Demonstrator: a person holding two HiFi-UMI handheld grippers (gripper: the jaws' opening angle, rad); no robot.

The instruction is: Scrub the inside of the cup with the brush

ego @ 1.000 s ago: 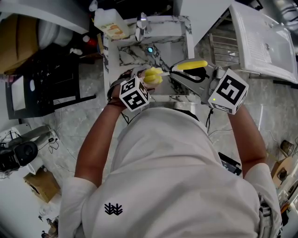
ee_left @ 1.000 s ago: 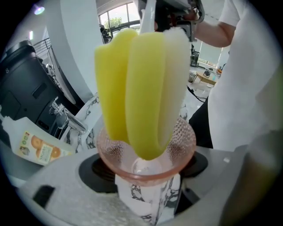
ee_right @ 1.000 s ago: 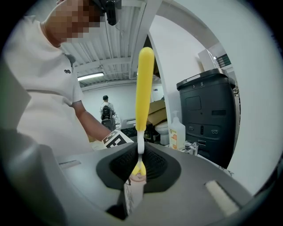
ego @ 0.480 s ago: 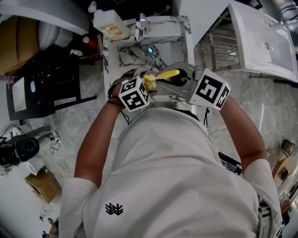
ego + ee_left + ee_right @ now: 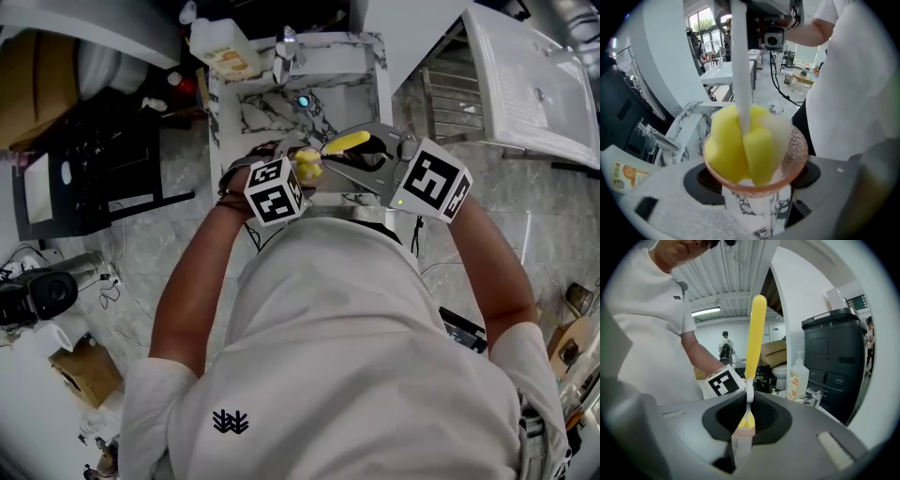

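Two grippers working above the marble sink [image 5: 246, 116]. My left gripper [image 5: 754, 208] is clamped on the pink cup [image 5: 793, 152], mouth facing its camera. The brush [image 5: 740, 140] has its yellow sponge end stuffed inside the cup. My right gripper [image 5: 742, 446] is clenched on the brush's handle, which sticks up past the jaws.

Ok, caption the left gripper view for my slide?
Left gripper clamps a pinkish cup, the brush with its yellow sponge head pushed inside, marble sink behind.
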